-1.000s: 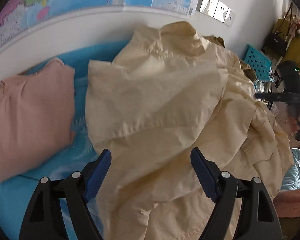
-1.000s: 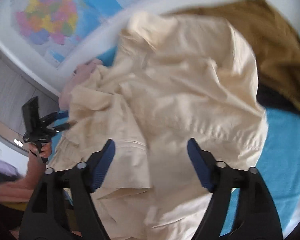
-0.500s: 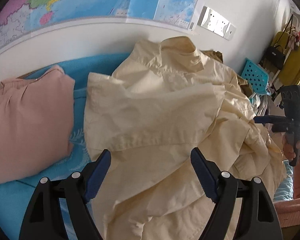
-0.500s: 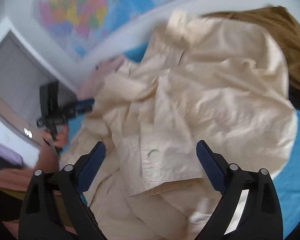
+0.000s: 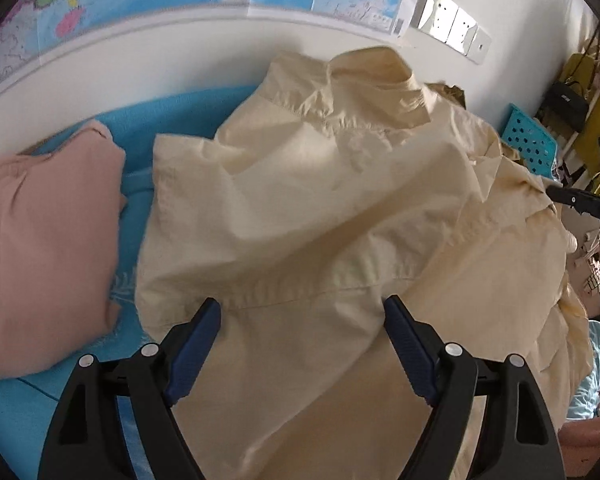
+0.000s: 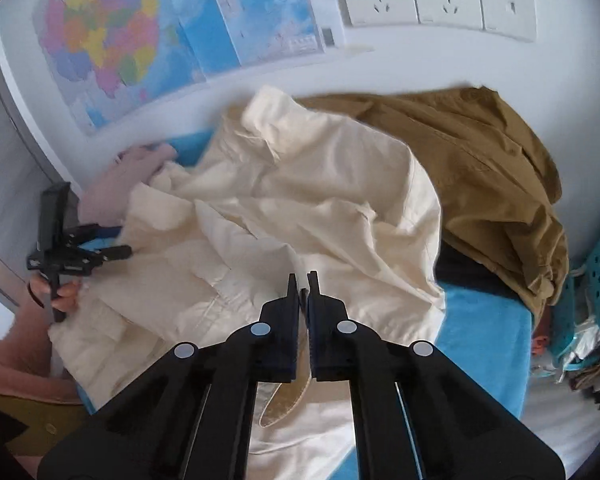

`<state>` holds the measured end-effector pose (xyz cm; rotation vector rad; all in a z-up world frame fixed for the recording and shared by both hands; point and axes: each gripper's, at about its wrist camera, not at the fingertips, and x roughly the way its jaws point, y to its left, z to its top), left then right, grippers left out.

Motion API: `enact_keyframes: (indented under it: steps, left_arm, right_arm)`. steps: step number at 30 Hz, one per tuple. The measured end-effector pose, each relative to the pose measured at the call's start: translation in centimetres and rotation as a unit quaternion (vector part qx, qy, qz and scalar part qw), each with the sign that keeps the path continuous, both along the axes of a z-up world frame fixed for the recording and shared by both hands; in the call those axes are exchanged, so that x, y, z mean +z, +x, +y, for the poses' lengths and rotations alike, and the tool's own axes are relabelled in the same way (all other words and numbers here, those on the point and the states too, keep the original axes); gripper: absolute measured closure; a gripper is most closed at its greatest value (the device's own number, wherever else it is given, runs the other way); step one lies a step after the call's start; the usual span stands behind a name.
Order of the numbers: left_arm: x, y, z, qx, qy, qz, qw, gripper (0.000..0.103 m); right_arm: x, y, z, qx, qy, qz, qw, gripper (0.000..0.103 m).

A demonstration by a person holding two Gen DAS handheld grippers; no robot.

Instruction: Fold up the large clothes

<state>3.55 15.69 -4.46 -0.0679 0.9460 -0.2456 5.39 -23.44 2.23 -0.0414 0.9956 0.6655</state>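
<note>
Your right claw (image 6: 303,280) is pinched on the cream shirt's (image 5: 300,208) edge to lift a fold; your left claw (image 5: 302,320) hovers spread over the shirt, heaped on the blue-covered bed (image 5: 40,396).

The cream shirt (image 5: 300,216) is a large, light yellow-beige woven garment with a stand-up collar (image 5: 374,76) and visible stitched seams. It lies crumpled and spread across the blue bed cover (image 5: 188,108), collar end toward the wall, body running toward the near edge. A horizontal seam (image 5: 300,292) crosses the near part of the cloth. The fabric is heavily creased, with several loose folds overlapping one another. One layer is doubled back over the body, forming a raised ridge along the right side. In the right wrist view the shirt (image 6: 300,208) shows a pocket flap (image 6: 244,280) and a hem hanging over the near edge.
</note>
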Motion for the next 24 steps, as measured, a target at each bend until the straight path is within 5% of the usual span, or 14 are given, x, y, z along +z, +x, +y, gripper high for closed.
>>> enact_keyframes:
  steps: [5, 9, 13, 14, 21, 24]
  left_arm:
    - [0.5, -0.3, -1.3, -0.007, 0.043, -0.007, 0.9990, 0.018]
    - [4.0, -0.8, 0.3, -0.009, 0.018, -0.061, 0.9979, 0.018]
    - [3.1, 1.3, 0.6, 0.002, 0.032, -0.037, 0.9988, 0.027]
    - [2.4, 2.1, 0.4, 0.004, 0.044, -0.026, 0.9987, 0.031]
    - [-0.1, 5.2, 0.3, 0.032, 0.075, 0.002, 0.9967, 0.027]
    - [-0.7, 5.4, 0.1, 0.046, 0.096, 0.006, 0.9942, 0.020]
  right_arm:
    - [-4.1, -0.2, 2.0, 0.009, -0.105, 0.018, 0.994, 0.098]
    - [-4.1, 0.0, 0.8, -0.016, -0.088, 0.034, 0.995, 0.086]
    - [0.0, -1.3, 1.0, -0.011, -0.038, -0.018, 0.999, 0.051]
    - [0.9, -1.8, 1.9, 0.006, -0.021, -0.034, 0.999, 0.049]
    - [-0.8, -0.9, 11.5, 0.102, -0.016, -0.055, 0.993, 0.048]
    - [-3.8, 0.4, 15.5, 0.124, -0.079, -0.056, 0.988, 0.061]
